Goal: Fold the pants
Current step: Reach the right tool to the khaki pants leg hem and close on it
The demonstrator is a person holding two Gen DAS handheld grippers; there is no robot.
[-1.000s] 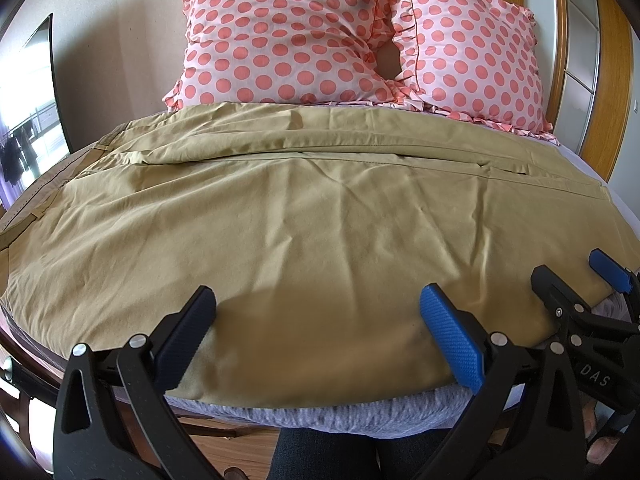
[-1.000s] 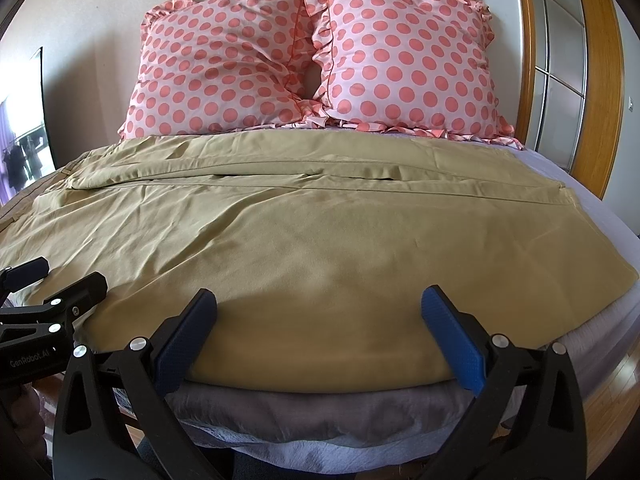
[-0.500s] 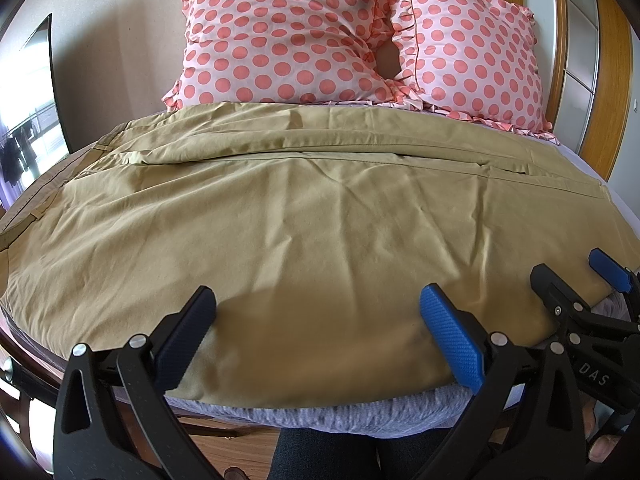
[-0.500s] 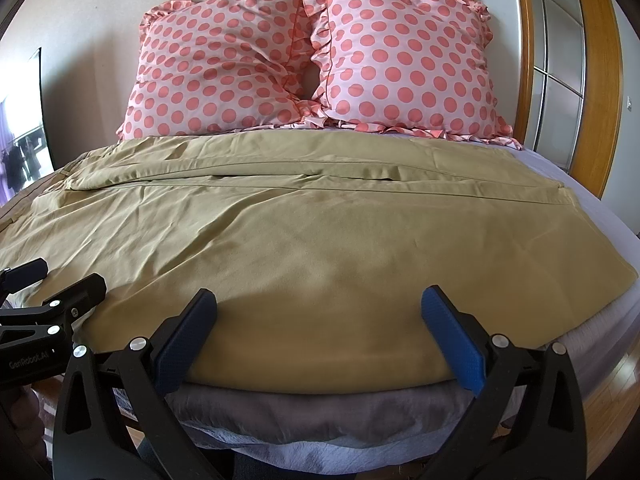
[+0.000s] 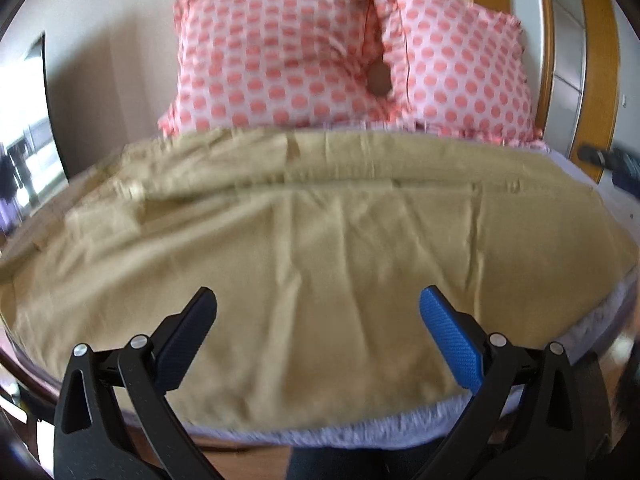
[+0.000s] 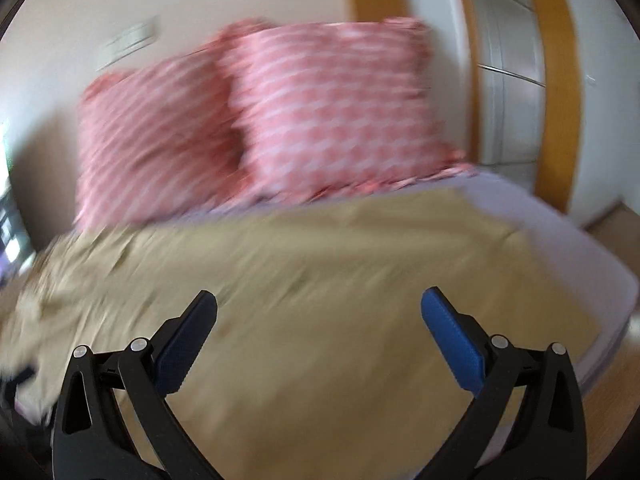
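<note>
Motion blur smears the right wrist view — the pillows (image 6: 256, 120) lose their dots to streaks, the pants (image 6: 320, 280) their creases — and their left end runs off-frame.

Left tongs (image 5: 318, 312): jaws spread wide, gripping nothing, positioned above the near edge of the khaki pants (image 5: 320, 248). Pants lie flat across the bed (image 5: 592, 320). Two polka-dot pillows (image 5: 280, 60) stand behind them. View slightly blurred.
</note>
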